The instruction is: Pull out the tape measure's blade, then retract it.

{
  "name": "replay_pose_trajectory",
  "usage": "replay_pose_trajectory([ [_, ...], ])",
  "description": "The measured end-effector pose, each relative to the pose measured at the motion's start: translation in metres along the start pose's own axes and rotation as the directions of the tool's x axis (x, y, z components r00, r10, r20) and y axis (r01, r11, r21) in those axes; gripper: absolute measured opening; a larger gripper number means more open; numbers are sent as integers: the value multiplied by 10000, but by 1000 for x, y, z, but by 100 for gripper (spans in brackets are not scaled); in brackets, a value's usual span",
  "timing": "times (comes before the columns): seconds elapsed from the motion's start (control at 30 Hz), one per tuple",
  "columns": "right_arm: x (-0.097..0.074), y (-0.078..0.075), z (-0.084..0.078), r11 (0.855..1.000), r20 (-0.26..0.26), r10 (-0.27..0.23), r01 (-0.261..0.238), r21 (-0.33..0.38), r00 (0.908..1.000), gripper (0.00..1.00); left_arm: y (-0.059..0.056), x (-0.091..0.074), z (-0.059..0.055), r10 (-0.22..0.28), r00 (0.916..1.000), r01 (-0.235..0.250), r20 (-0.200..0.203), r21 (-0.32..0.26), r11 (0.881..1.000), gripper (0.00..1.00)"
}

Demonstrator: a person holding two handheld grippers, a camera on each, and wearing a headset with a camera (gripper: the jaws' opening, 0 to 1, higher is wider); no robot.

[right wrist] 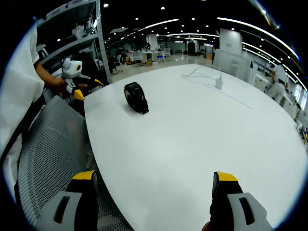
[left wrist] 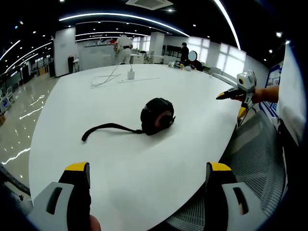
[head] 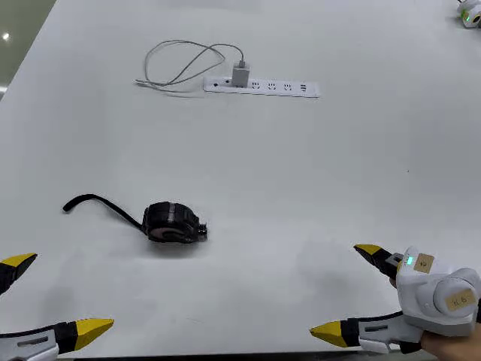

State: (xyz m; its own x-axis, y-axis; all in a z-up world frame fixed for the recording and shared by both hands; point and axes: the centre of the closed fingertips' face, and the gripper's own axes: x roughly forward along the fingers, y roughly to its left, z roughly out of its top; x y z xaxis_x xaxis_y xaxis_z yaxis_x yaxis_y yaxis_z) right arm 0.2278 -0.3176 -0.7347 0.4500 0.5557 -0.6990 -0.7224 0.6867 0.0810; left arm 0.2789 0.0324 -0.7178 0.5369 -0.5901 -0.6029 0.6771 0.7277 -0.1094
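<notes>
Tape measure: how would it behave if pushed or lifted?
The tape measure stands on its narrow edge, so a sideways push would probably tip it flat. Its rounded body looks rigid. The strap lies limp and curved, so it would likely dangle.

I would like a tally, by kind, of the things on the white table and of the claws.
Tape measure: 1
Power strip: 1
Charger with cable: 1
Unclear white item, far corner: 1
Claws: 2, left claw and right claw
Total: 6

Tape measure (head: 171, 222): black matt plastic; strap (head: 98, 201) cloth-like. Table (head: 323, 188): smooth white, faint sheen.
</notes>
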Motion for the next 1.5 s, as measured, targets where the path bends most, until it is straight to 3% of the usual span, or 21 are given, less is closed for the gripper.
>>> replay_pose_trajectory([
  [1.5,1,4,0,9998,-74,11,-13,-184,10000,98,-2,-1,2,-82,10000,82,-8,232,9997,96],
])
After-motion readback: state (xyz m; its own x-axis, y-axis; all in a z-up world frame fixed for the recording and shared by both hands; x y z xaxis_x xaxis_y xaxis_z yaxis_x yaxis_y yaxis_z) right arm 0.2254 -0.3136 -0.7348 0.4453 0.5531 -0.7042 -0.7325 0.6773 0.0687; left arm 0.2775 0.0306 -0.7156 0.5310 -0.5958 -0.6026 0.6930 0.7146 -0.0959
